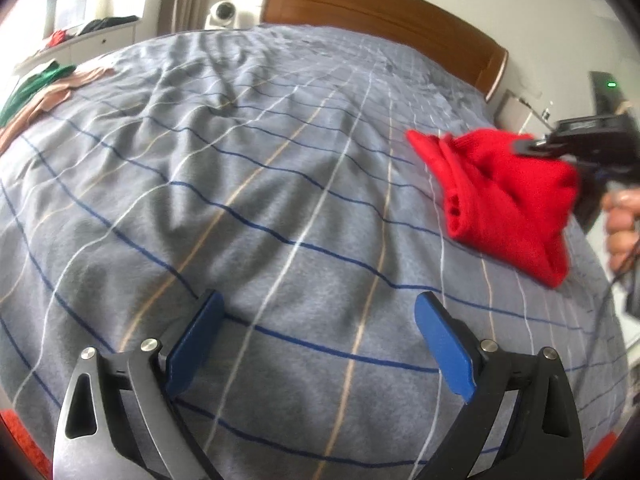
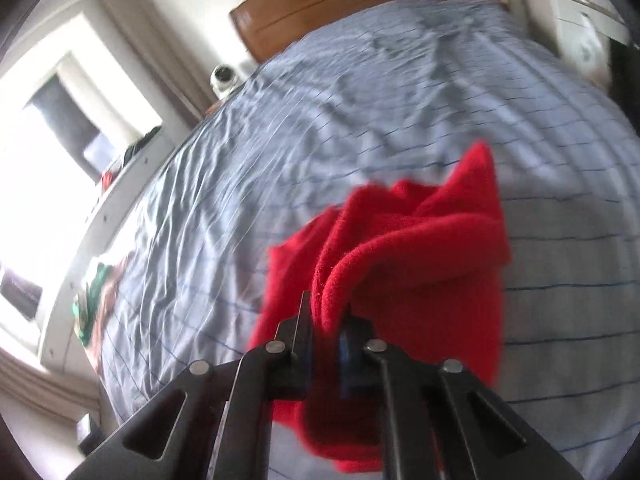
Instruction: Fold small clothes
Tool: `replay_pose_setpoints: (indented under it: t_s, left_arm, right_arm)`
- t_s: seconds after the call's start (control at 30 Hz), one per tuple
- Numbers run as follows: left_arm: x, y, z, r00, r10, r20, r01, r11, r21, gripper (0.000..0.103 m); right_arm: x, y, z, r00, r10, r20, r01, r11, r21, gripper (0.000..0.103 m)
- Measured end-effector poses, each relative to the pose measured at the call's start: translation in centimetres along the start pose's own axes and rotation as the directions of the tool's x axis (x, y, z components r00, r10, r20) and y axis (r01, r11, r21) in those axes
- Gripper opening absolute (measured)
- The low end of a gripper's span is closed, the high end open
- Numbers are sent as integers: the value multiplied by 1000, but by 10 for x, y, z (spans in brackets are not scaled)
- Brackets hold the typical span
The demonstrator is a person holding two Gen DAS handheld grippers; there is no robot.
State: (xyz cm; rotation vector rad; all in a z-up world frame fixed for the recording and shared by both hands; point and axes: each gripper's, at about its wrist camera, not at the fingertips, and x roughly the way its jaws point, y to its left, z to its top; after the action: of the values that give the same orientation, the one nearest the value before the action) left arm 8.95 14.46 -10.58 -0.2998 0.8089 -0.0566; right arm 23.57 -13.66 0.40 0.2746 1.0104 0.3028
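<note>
Red garment [image 2: 420, 248] pinched in right tongs [image 2: 326, 320], no legible writing

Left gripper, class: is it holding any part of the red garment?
No. The left gripper stands open over bare bedspread, while the red garment hangs from the right gripper.

bed [image 1: 280, 208]: big, gray cover with blue, white and tan lines, lots of wrinkles | headboard [image 1: 384, 12]: brown wood, at 12 o'clock | red cloth [image 1: 504, 200]: bunched up, at 3 o'clock, bottom part on the cover | clothes pile [image 1: 44, 88]: green and tan, at 10 o'clock by the edge
</note>
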Motion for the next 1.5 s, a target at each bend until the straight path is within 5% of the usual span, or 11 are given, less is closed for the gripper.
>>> replay_pose_setpoints:
  t_s: [0.17,0.23,0.3,0.47,0.57,0.63,0.7,0.93,1.13,1.33,1.5]
  left_arm:
    - [0,4,1,1000,-15,-2,15,1000,-16,97]
    - [0,4,1,1000,-16,-3,16,1000,-16,97]
    - [0,4,2,1000,-19,-6,19,1000,-24,97]
    - [1,9,5,999,-37,-10,36,997,-65,97]
    - [2,9,5,999,-33,-12,32,997,-71,97]
    - [3,8,5,1000,-27,-12,27,997,-68,97]
    - [3,7,5,1000,-23,-11,22,998,-61,97]
    - [2,2,1,1000,-3,-12,3,1000,-3,97]
    - [1,2,1,1000,-3,-17,3,1000,-8,97]
    - [4,-1,2,1000,12,-20,-12,1000,-1,98]
    - [5,-7,-4,998,53,-19,-52,997,64,98]
  right_arm:
    - [58,40,-16,997,-54,-55,48,994,-97,19]
    - [66,46,-21,994,27,-105,-36,996,-86,56]
    - [52,50,-24,986,134,-103,-142,987,-74,65]
    - [-8,53,-12,975,223,-3,-220,961,-168,65]
    - [-21,40,-10,998,37,51,-25,974,-224,64]
    - [-10,31,-19,993,-113,26,116,955,-272,37]
    - [9,28,-37,981,-190,-27,171,930,-325,25]
    - [64,70,-95,979,-190,-79,129,866,-484,25]
    - [22,73,-86,984,-177,7,155,843,-514,30]
    - [-44,24,-97,974,-182,136,220,901,-373,37]
    - [0,-33,-117,961,-271,-61,248,935,-254,37]
